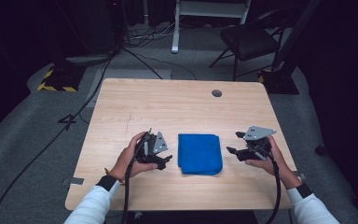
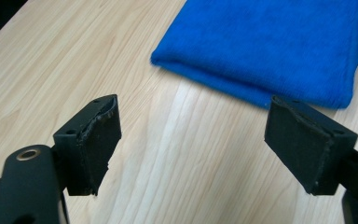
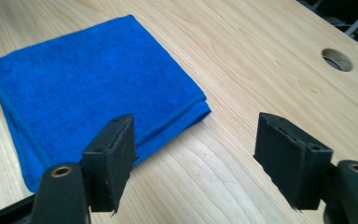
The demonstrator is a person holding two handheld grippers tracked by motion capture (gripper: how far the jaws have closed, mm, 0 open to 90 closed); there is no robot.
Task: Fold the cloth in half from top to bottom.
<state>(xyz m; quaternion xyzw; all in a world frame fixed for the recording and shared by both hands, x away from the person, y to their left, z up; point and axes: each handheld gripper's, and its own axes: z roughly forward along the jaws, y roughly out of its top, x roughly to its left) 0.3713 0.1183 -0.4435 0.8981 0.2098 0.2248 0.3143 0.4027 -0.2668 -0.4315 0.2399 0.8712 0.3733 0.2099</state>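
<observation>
A folded blue cloth (image 1: 199, 153) lies flat on the wooden table (image 1: 177, 107), near its front edge. My left gripper (image 1: 164, 159) sits just left of the cloth, pointing at it, jaws open with nothing between them. In the left gripper view the cloth (image 2: 270, 46) lies beyond the open gripper (image 2: 191, 149). My right gripper (image 1: 235, 143) hovers just right of the cloth, also open and empty. The right gripper view has the cloth (image 3: 88, 88) ahead and to the left of the gripper (image 3: 193, 165), apart from its pads.
A round cable hole (image 1: 216, 93) marks the table's far right part, also seen as the hole (image 3: 337, 59) in the right gripper view. Behind the table stand a dark chair (image 1: 251, 39) and a white frame leg (image 1: 175, 28); cables run across the grey floor.
</observation>
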